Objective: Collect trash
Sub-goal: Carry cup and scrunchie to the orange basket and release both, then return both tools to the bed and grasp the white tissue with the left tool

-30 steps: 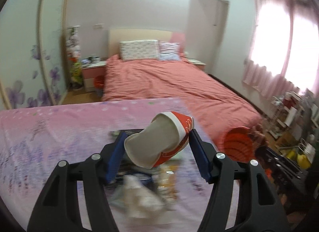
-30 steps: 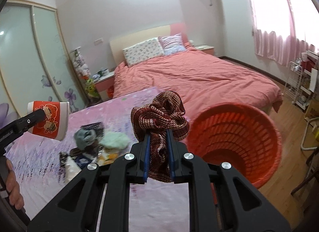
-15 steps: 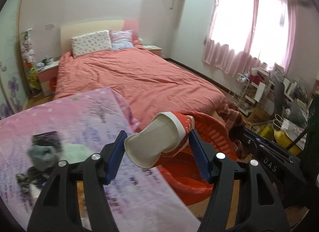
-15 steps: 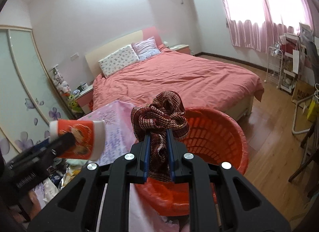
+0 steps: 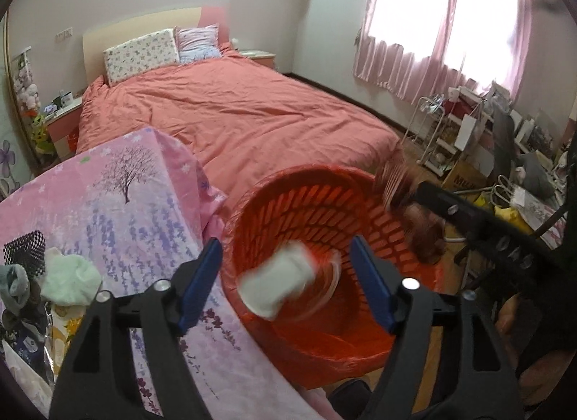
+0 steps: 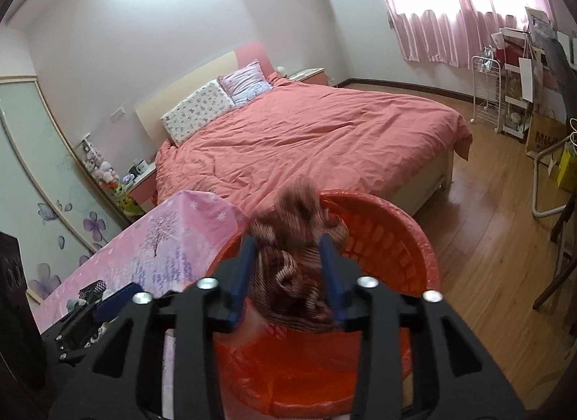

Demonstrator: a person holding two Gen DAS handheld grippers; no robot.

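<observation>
An orange slatted basket (image 5: 306, 203) with an orange liner stands beside the pink-clothed table (image 5: 119, 203). My left gripper (image 5: 285, 257) is open above it; the red-and-white paper cup (image 5: 281, 286) is blurred, loose between the jaws and falling into the basket. My right gripper (image 6: 288, 254) is open over the same basket (image 6: 407, 239); the brown striped knitted cloth (image 6: 295, 275) is blurred between its spread jaws, dropping. In the left wrist view the cloth (image 5: 414, 210) hangs at the basket's right rim.
On the table's left lie a pale green sock (image 5: 72, 279), a grey sock (image 5: 16, 283), a black mesh item (image 5: 25, 250) and wrappers. A red-covered bed (image 5: 230, 113) lies behind. Shelves and clutter (image 5: 468, 138) stand right on the wooden floor (image 6: 497, 225).
Both grippers moved over the basket and opened. The cup has left the left jaws and the knitted cloth has left the right jaws; both are falling in.
</observation>
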